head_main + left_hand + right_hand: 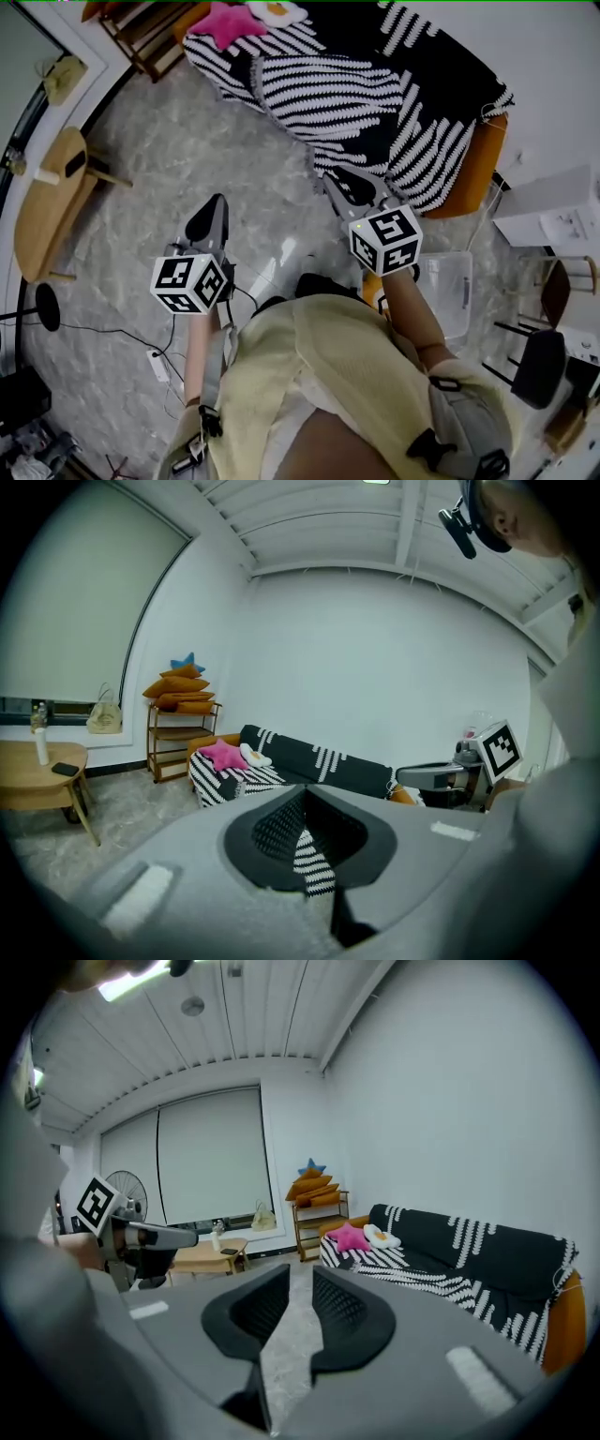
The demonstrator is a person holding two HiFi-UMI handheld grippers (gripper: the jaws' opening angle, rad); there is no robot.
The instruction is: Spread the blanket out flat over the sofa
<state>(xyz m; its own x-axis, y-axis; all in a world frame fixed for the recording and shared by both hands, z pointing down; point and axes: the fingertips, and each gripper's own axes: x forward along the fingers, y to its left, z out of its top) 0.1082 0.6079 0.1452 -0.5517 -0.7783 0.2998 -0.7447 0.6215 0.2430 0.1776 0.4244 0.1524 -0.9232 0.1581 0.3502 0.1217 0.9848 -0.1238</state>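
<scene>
The black-and-white striped blanket (319, 89) lies rumpled over the orange sofa (473, 169), with one part bunched on the seat and a striped edge hanging off the front. My right gripper (336, 180) hovers just in front of that hanging edge; in the right gripper view it (300, 1283) is open a little, and only floor shows in the gap. My left gripper (211, 211) is over the floor, well short of the sofa, tips together and holding nothing. In the left gripper view the blanket (323, 761) shows beyond its jaws (302, 799).
A pink star cushion (230, 21) and an egg-shaped cushion (277, 11) lie at the sofa's far end. A wooden table (52, 202) stands left, a shelf of orange cushions (178, 733) beyond the sofa. A clear plastic box (445, 291) and a black chair (539, 366) stand at right.
</scene>
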